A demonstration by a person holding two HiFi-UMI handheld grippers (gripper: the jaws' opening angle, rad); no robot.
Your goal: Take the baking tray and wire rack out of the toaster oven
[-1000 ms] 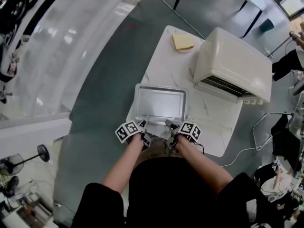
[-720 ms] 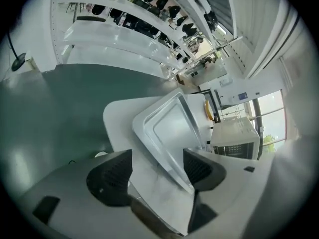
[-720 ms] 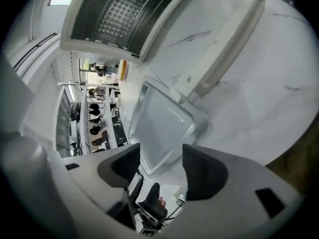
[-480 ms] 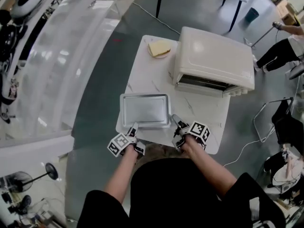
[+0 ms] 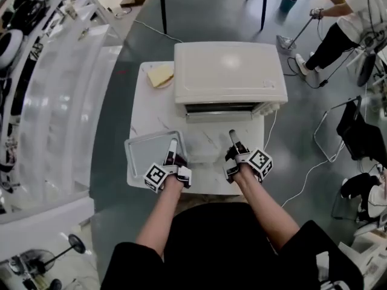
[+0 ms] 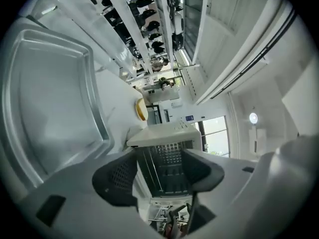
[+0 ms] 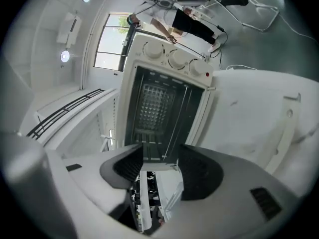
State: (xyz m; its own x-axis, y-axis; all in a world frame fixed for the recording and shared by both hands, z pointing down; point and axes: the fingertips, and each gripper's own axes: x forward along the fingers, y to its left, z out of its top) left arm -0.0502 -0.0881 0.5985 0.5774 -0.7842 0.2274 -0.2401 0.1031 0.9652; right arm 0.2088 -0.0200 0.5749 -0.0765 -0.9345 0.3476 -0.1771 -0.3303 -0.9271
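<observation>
Left gripper (image 5: pixel 172 145) and right gripper (image 5: pixel 232 135) face the toaster oven (image 5: pixel 227 71) — both spread, empty, the right's jaws having just closed slightly.

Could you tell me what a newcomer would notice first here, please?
The cream toaster oven fills the back of the white table, its open front facing the person. A baking tray lies at the table's near left corner, and a bread slice sits beside the oven's left.

Toaster oven (image 5: pixel 228 71) interior mostly hidden from above; baking tray (image 5: pixel 145 153) partly behind left claw (image 5: pixel 173 142).
</observation>
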